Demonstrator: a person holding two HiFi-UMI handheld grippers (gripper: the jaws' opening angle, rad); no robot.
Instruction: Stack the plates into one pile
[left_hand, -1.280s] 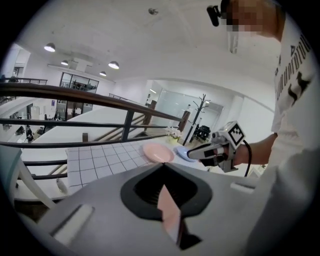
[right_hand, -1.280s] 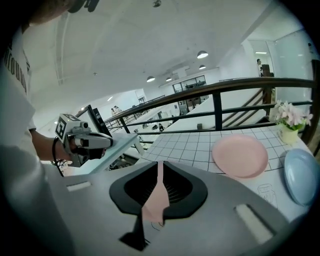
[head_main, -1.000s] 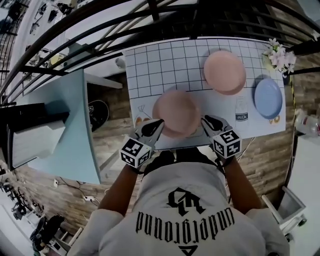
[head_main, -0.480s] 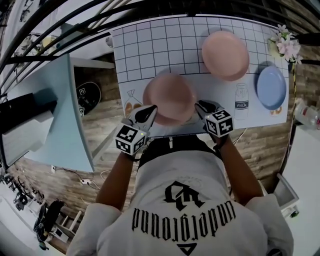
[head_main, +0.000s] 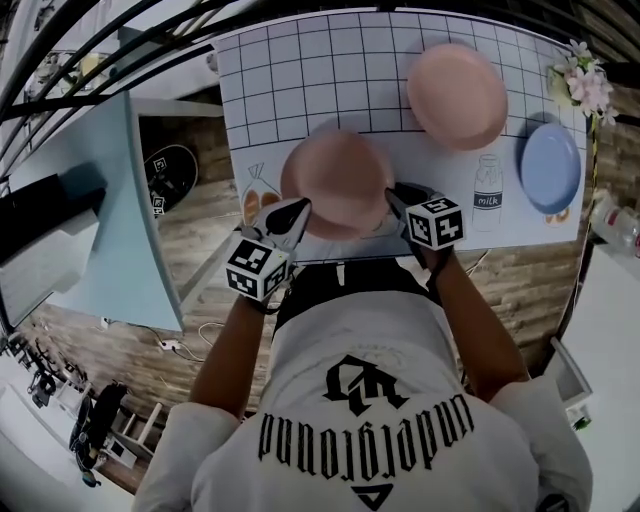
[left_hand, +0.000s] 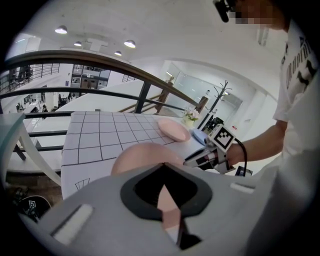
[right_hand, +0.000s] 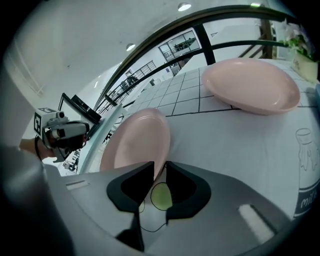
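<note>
a floor of brown wood planks (head_main: 215, 240) lies under a white table with a black grid printed on its cloth (head_main: 300, 70). just left of it in the head view stands a pale blue table top (head_main: 100, 220). curved black metal railings (left_hand: 105, 59) run past the table's far edge. above is a white ceiling (left_hand: 165, 30) with round recessed lights (left_hand: 129, 44). beyond the railings are glass-walled rooms (left_hand: 200, 87) and a dark branching coat stand (left_hand: 221, 95). loose cables (head_main: 172, 345) lie on the floor.
</note>
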